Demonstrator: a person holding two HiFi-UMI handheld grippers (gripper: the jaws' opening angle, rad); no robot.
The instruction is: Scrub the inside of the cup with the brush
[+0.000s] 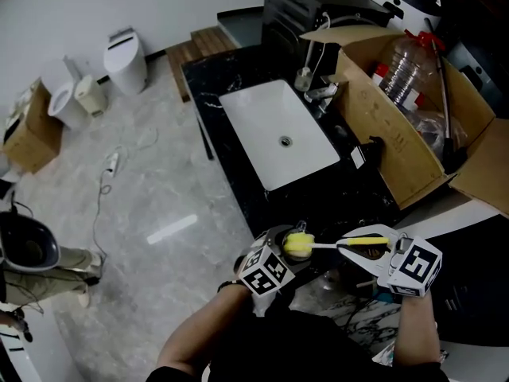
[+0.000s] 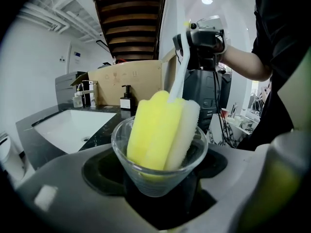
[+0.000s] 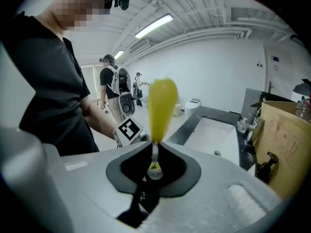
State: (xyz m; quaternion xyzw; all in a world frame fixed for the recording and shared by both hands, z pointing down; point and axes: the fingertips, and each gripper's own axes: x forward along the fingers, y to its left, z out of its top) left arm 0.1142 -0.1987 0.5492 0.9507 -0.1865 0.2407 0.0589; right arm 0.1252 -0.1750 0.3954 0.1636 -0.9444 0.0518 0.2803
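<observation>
A clear glass cup [image 2: 160,176] sits between the jaws of my left gripper [image 1: 278,253], which is shut on it. The brush's yellow and white sponge head [image 2: 163,130] stands inside the cup and fills most of it; its upper half rises above the rim. Its thin pale handle [image 2: 181,76] runs up to my right gripper [image 2: 201,38]. In the right gripper view, that gripper [image 3: 154,171] is shut on the handle [image 3: 155,154], with the yellow sponge head [image 3: 161,108] straight ahead. In the head view, the brush [image 1: 299,245] bridges both grippers just above the counter's near end.
A white sink [image 1: 278,132] is set in the black counter [image 1: 238,189] ahead. An open cardboard box [image 1: 398,157] with a plastic bottle [image 1: 409,66] stands at the right, a dark pump bottle [image 1: 374,146] beside it. A white bin [image 1: 127,58] stands on the floor at the left.
</observation>
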